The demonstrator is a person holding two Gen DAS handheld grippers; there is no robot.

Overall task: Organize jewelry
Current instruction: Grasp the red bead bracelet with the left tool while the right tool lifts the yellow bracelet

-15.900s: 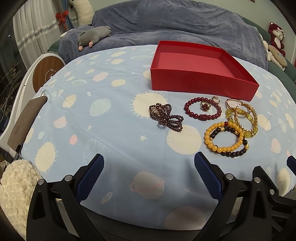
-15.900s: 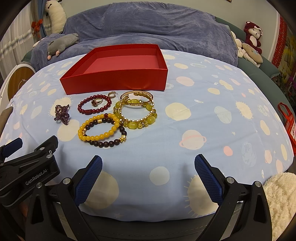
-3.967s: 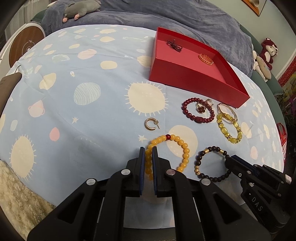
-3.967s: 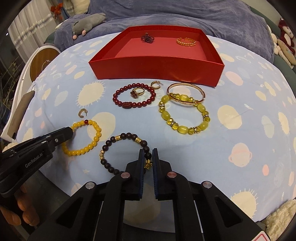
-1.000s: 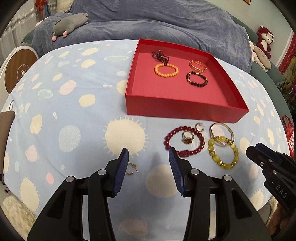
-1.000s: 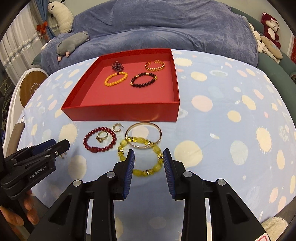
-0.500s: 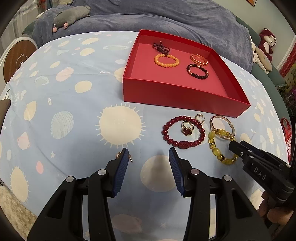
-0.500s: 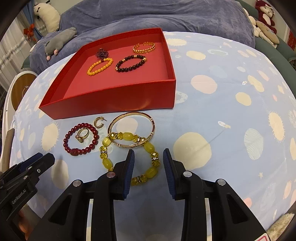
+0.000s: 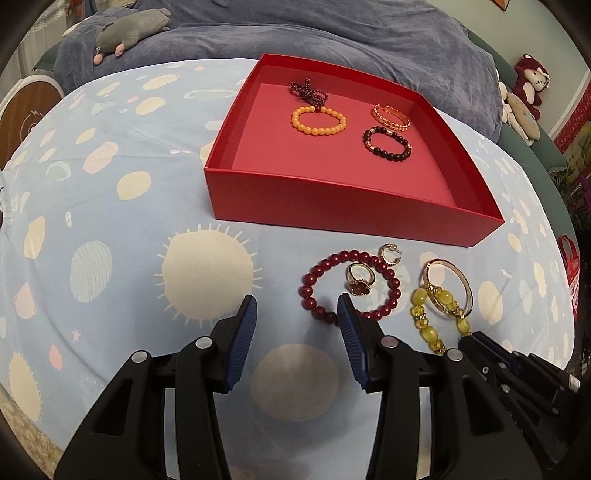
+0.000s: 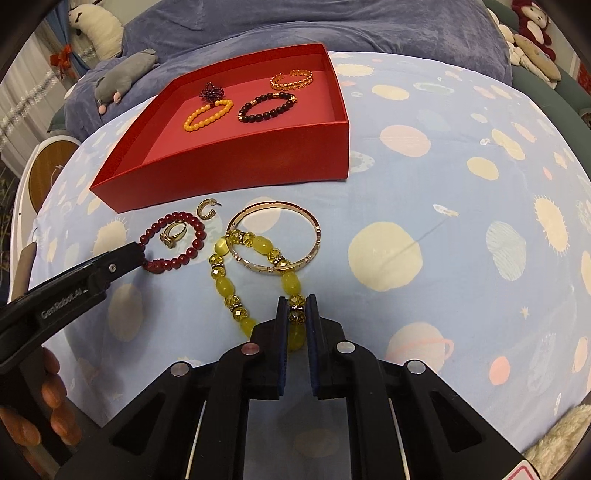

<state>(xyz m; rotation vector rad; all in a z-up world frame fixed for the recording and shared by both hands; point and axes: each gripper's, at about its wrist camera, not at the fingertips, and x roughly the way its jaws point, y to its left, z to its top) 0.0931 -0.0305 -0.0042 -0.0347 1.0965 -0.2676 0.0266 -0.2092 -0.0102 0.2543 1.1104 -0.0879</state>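
Observation:
The red box (image 9: 332, 199) (image 10: 236, 173) holds several bracelets. In front of it on the cloth lie a dark red bead bracelet (image 9: 317, 310) (image 10: 173, 258) with a ring (image 9: 360, 280) (image 10: 173, 233) inside it, a gold hoop earring (image 9: 388, 254) (image 10: 207, 211), a gold bangle (image 9: 466, 284) (image 10: 273, 240) and a yellow bead bracelet (image 9: 436, 317) (image 10: 225, 284). My left gripper (image 9: 297, 312) is open, its right finger at the red bracelet's near edge. My right gripper (image 10: 296, 314) is shut on the yellow bracelet's near beads.
The bed is covered by a blue cloth with planet prints (image 9: 110, 221). A grey plush toy (image 9: 129, 31) lies on the purple blanket behind. Plush toys (image 9: 524, 96) sit at the far right. A round wooden stool (image 10: 48, 173) stands at the left.
My right gripper has moved down onto the yellow bracelet and closed on its beads. My left gripper has moved right, to the red bead bracelet, still open. The loose earring left of it is out of view.

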